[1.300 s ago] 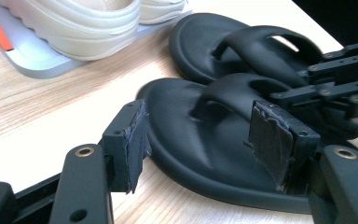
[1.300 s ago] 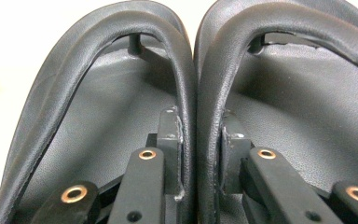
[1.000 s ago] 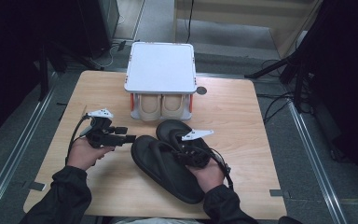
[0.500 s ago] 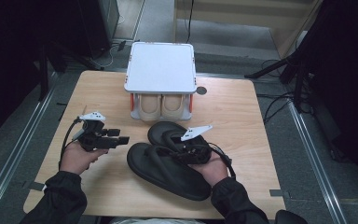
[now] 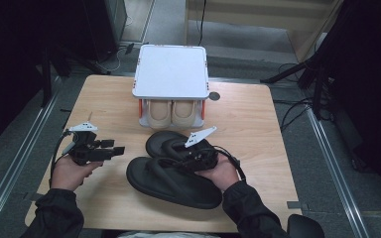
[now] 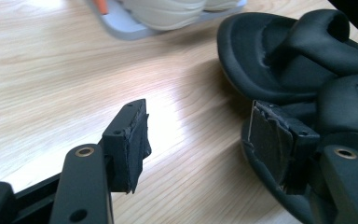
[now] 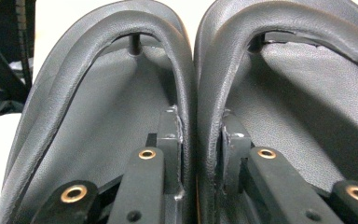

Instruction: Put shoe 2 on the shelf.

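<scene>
Dim room; tabletop lit overhead; close-ups soft.

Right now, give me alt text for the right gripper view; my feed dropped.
The right gripper pinches the adjoining straps of two black flip-flops between its jaws, one jaw inside each strap loop. Both grey footbeds stretch away from the camera.

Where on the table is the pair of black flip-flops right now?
In the high view the black flip-flops lie at the table's near middle, in front of the white shoe rack, with the right claw pinching their straps together.
</scene>
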{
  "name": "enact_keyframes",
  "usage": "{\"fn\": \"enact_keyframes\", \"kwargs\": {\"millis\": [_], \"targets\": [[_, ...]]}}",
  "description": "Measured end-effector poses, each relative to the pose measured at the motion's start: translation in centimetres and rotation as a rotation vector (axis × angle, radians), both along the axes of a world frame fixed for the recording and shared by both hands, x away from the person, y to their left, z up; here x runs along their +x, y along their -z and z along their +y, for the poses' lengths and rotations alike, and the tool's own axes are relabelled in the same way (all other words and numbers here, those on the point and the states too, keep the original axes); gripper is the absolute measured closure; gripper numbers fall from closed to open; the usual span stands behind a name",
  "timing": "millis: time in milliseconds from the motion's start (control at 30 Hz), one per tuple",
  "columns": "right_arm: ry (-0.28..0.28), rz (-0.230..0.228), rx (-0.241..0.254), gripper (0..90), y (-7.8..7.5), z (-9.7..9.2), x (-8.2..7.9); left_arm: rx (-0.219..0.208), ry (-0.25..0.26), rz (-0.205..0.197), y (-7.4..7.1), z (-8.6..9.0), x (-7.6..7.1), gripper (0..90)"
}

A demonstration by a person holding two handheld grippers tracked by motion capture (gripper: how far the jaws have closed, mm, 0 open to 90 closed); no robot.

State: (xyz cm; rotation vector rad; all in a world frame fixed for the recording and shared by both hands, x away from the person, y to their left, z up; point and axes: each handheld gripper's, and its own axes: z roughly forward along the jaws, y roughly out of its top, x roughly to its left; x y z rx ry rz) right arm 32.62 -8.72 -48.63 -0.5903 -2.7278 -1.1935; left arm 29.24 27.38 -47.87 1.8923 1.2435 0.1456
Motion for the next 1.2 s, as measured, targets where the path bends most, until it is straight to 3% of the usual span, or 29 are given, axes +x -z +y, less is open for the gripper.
{"fn": "enact_keyframes", "kwargs": {"millis": [33,267,467,533,600,633,800,933,1200], "targets": [[-0.025,0.005,0.001,75.6,-0.1,0.3,0.4,0.004,-0.013,0.002,0.1,0.4,-0.2,38.1],[-0.065,-0.007,0.002,75.6,-1.4,1.0,1.1,0.01,-0.034,0.007,0.2,0.8,-0.7,38.1],[-0.109,0.004,0.007,75.5,-3.6,1.5,2.2,0.011,-0.046,0.008,0.3,1.2,-0.9,38.1],[-0.137,-0.016,0.008,75.5,-4.8,1.6,2.5,0.011,-0.051,0.004,0.3,1.2,-0.9,38.1],[-0.139,-0.022,0.004,75.5,-5.2,1.7,2.6,0.007,-0.051,0.004,0.3,1.2,-0.9,38.1],[-0.141,-0.041,0.002,75.5,-6.2,1.6,2.6,0.008,-0.055,0.002,0.3,1.2,-0.9,38.1],[-0.162,-0.041,0.039,75.5,-8.3,1.4,2.7,0.011,-0.049,0.007,0.4,1.2,-0.9,38.0],[-0.169,-0.059,0.034,75.5,-9.7,1.4,2.9,0.012,-0.049,0.007,0.4,1.1,-0.9,38.0],[-0.178,-0.052,0.025,75.5,-11.8,1.4,3.7,0.015,-0.043,0.021,0.6,1.0,-0.9,37.9]]}}
